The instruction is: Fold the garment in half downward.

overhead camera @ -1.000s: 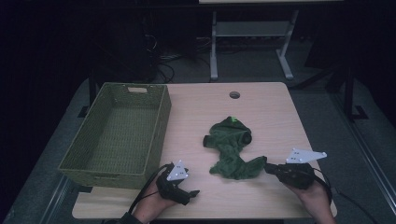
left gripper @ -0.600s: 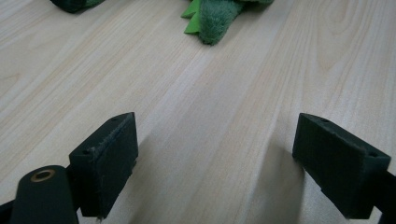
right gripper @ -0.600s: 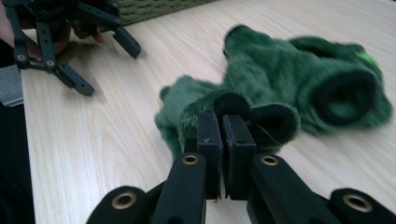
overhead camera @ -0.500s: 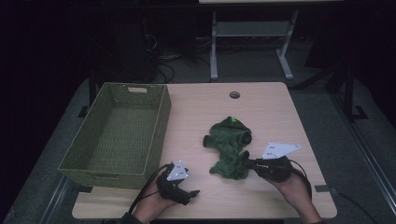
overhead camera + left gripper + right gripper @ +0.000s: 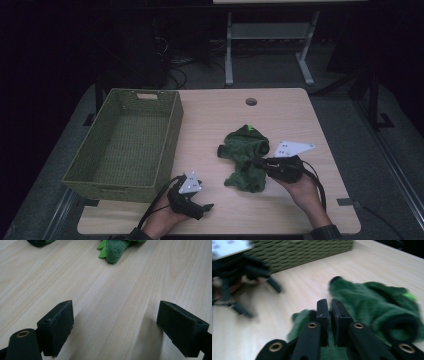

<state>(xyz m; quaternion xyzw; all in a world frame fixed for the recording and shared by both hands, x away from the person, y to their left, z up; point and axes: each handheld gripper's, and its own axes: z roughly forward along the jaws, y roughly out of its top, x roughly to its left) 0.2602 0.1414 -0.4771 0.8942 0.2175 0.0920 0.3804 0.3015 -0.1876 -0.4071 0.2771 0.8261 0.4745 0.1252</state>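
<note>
Your right gripper sits with its jaws nearly together over the green plush toy, gripping nothing. That toy lies on the counter, right of the wicker basket. Your left gripper rests open near the counter's front edge.

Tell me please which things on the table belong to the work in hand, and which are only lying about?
In use: green plush toy; right gripper, jaws shut, over the toy.
Lying about: woven green basket, nothing in it; left gripper, open, resting on the table; round hole in the tabletop.
</note>
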